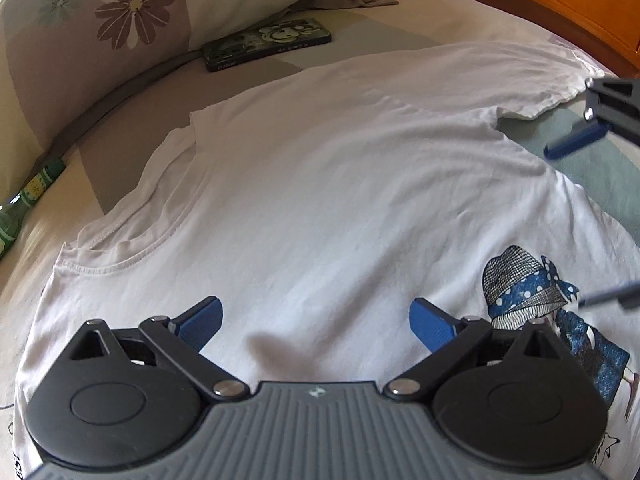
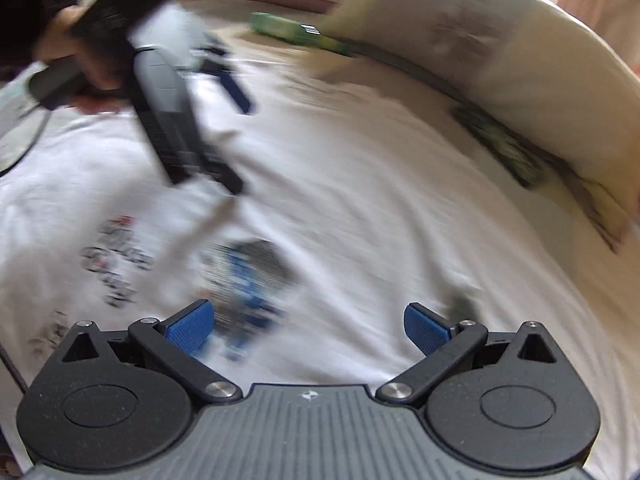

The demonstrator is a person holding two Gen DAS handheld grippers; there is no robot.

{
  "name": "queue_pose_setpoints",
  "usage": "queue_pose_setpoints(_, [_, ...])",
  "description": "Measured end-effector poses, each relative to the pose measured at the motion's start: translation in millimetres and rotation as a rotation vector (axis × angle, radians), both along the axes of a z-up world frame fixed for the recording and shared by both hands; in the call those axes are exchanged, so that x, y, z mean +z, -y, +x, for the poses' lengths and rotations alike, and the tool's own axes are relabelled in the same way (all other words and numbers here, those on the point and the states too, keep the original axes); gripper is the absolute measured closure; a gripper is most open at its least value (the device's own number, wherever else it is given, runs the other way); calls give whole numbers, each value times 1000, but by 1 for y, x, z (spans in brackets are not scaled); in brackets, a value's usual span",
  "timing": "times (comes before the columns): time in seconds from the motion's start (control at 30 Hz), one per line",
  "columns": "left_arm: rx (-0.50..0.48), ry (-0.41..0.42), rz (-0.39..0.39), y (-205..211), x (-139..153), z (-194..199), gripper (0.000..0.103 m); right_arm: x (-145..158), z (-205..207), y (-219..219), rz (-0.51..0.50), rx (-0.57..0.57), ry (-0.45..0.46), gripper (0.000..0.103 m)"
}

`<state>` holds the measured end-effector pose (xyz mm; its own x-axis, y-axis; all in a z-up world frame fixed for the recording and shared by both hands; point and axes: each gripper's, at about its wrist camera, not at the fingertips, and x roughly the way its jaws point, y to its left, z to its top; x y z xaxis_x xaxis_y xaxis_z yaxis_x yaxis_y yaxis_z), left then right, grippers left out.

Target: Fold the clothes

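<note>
Both grippers' view blurs right over T-shirt (image 1: 320, 184).

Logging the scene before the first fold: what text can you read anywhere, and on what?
"CLASSIC": bottom edge of the phone case.
Pillow label, upside down: ends in what looks like "AMCITY", start cut off.
T-shirt lower-left edge print: cut off, unreadable.
Green bottle label: too small.
Right wrist view: T-shirt print blurred, unreadable.

Phone (image 1: 267, 44) beyond T-shirt (image 1: 320, 200), seemingly
</note>
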<state>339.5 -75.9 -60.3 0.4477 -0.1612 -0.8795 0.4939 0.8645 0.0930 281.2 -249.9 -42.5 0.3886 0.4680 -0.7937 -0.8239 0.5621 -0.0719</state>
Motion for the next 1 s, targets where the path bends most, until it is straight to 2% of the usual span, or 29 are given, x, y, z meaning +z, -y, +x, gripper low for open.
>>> queue_pose_setpoints(0.1, [19,-24,-20,-5,0,-5,4,-17,-14,-16,-8,37,-53,0])
queue_pose_setpoints(0.23, [-27,-48,-27,-8,1,-20,4,-21,-27,16,-6,19,-133,0])
queue_pose_setpoints(0.37, [-59,-41,-28,-6,1,-34,4,-18,-46,49,-116,79,-122,0])
queue_pose_setpoints(0.5, [-79,-25,-46,-1,5,-42,4,-14,-40,51,-196,1,-169,0])
queue_pose_setpoints(0.57, [-106,-7,-51,0,8,-47,4,-5,-42,40,-194,-25,-109,0])
queue_pose_setpoints(0.63, [-143,21,-36,1,9,-52,4,5,-41,25,-136,-30,-64,0])
queue_pose_setpoints(0.8, [-208,30,-2,-1,8,-64,4,-8,-39,-21,-84,25,-112,0])
queue_pose_setpoints(0.87, [-209,-3,-4,-8,6,-72,4,-20,-44,-26,-97,22,-153,0])
queue_pose_setpoints(0.93, [-187,-64,-13,-18,1,-82,4,-23,-47,-14,-56,-23,-162,0])
queue_pose_setpoints(1.0, [-156,-127,-25,-30,-4,-94,4,-23,-49,-9,-64,-47,-172,0])
